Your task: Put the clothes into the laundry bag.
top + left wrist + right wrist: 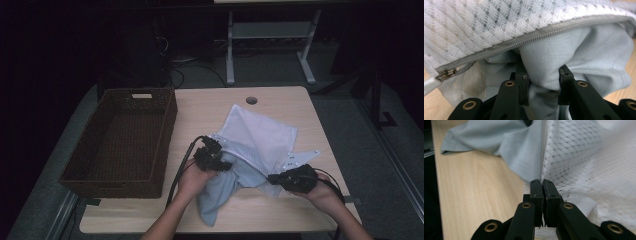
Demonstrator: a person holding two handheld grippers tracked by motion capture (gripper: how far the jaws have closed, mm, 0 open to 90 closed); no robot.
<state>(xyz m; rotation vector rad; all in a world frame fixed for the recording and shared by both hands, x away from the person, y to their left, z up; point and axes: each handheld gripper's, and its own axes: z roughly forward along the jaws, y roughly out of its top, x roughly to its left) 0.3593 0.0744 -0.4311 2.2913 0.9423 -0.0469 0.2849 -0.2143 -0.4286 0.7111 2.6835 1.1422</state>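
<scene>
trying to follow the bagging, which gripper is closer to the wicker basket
Left. The left gripper grips the grey garment just right of the basket; the right gripper pinches the mesh bag farther right.

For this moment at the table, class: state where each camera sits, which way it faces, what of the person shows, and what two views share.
High view: above the person's side, facing forward and down on the table; forearms, both hands.
Left gripper view: rides the left gripper, looking along jaws pinching the grey garment under the mesh bag.
Right gripper view: rides the right gripper, jaws shut on the bag's zipper edge.
Shared: garment, bag.
</scene>
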